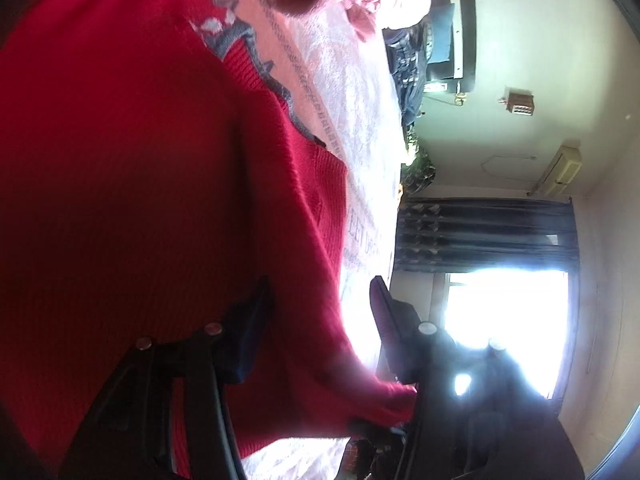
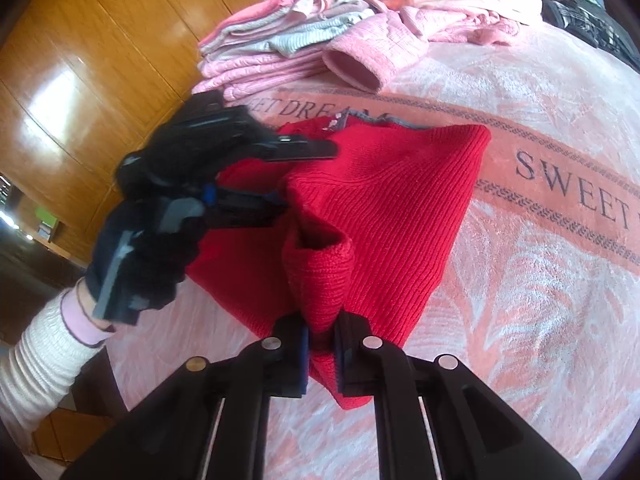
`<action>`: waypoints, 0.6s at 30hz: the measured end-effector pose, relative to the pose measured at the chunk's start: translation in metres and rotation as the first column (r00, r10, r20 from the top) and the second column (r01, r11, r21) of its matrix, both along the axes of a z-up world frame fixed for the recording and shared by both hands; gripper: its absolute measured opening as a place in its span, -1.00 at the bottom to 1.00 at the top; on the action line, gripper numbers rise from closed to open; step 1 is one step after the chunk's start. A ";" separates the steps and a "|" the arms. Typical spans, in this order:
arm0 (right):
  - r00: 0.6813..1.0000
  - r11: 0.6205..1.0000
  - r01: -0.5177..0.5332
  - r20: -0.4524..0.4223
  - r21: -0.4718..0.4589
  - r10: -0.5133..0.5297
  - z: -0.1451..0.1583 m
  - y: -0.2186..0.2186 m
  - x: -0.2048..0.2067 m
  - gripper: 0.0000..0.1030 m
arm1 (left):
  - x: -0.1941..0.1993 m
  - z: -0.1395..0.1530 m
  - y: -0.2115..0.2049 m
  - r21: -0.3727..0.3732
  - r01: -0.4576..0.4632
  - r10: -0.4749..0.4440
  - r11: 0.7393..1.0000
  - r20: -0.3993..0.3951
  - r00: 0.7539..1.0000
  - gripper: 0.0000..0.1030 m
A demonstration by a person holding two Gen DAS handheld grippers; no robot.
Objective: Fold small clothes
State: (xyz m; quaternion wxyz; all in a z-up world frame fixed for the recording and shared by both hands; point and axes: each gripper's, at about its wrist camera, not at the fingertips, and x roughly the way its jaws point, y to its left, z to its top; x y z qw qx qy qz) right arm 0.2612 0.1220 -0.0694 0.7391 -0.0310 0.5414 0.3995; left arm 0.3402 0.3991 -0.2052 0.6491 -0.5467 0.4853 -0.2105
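While gripped: one red sweater (image 2: 384, 200), two claws.

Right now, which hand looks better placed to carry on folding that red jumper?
Probably the right. The right gripper is shut on a fold of the red jumper, ready to pull it across. The left gripper has open fingers around the jumper's far side.

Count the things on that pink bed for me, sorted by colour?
Red: 1, the ribbed knit sweater.
Pink: 2, the stack of folded clothes and the loose fuzzy garment.
Black: 2, the left gripper and right gripper.
Total: 5.
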 end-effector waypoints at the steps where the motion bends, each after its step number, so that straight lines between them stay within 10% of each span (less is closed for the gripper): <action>1: 1.000 1.000 -0.004 0.002 0.010 0.004 0.001 0.000 -0.001 -0.83 | 0.006 -0.004 -0.002 0.000 -0.009 0.009 1.000 -0.011 1.000 -0.05; 6: 1.000 0.999 -0.011 0.002 0.045 0.011 0.003 -0.002 -0.007 -0.84 | 0.031 -0.002 -0.011 0.034 0.050 -0.050 0.998 0.007 0.999 -0.69; 18: 0.998 0.981 -0.036 -0.052 0.193 0.047 0.015 0.034 -0.017 -0.84 | 0.026 0.070 0.005 0.177 0.049 -0.090 0.983 0.229 0.969 -0.76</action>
